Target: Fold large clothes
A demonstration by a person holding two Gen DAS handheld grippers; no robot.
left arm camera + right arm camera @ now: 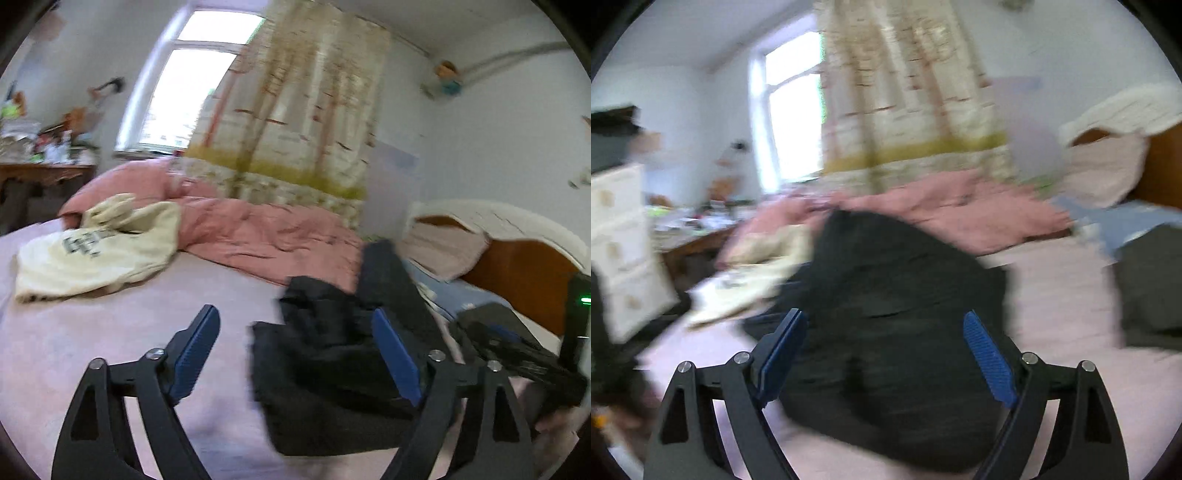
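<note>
Both sets of jaws stand spread wide with nothing between the blue pads. From the left wrist view, the left gripper [295, 350] hovers over the pink-sheeted bed [110, 350], and the black garment [332, 369] lies bunched in a heap just ahead of and partly behind its right finger; the right gripper [517, 350] shows at the far right edge, close beside the same heap. A cream printed top [96, 251] lies crumpled well apart on the left, against the rumpled pink duvet [258, 236]. From the right wrist view, blurred by motion, the right gripper [886, 354] frames the black garment [894, 314], which fills the gap ahead of the open fingers, apparently without being pinched. Soft, limp and likely light, the cloth should sag and slide wherever it is lifted, so I judge a hem or corner edge the best hold, one per side, though no clear edge can be made out in the heap.
</note>
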